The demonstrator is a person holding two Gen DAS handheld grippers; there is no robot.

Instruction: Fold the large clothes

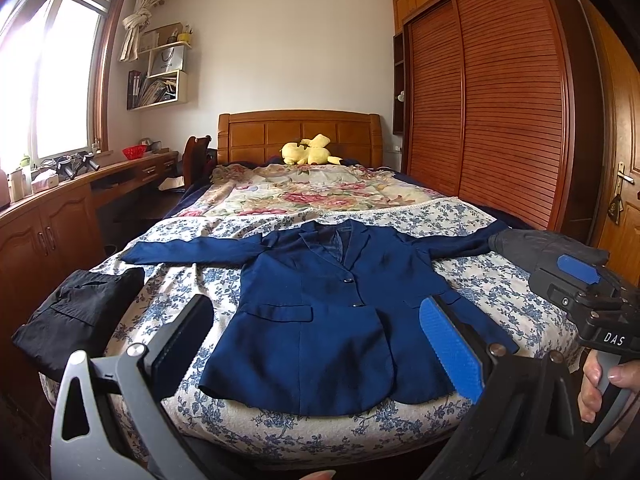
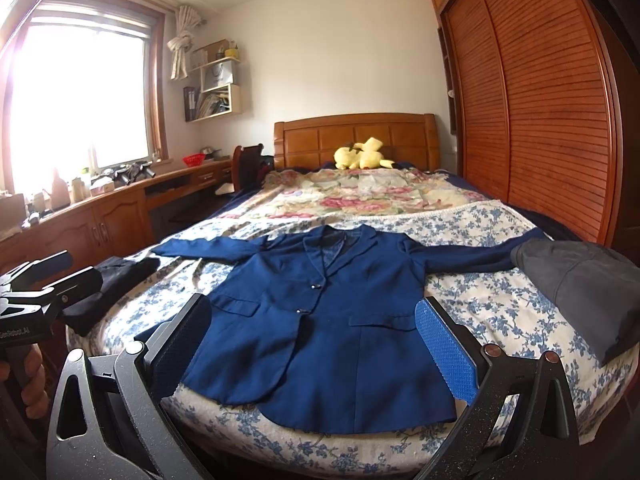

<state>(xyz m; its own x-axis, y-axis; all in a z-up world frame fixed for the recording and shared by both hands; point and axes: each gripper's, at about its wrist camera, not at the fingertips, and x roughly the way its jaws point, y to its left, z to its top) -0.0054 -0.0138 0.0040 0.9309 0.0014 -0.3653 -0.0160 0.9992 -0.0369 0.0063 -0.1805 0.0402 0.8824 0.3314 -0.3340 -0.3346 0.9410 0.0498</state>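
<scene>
On floral bed (image 1: 280, 432), flat navy blazer (image 1: 320, 320)

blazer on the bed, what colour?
Navy blue blazer, two dark buttons down the front; clearest in the right wrist view.

Folded garments (image 1: 76, 320) flanking blazer (image 1: 320, 328)

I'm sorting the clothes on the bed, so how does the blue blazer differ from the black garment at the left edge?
The blazer is navy; the black garment is black. The blazer lies spread flat in the middle, sleeves out; the black garment is folded into a compact bundle at the edge. Both rest on the floral bedspread, untouched by either gripper.
</scene>
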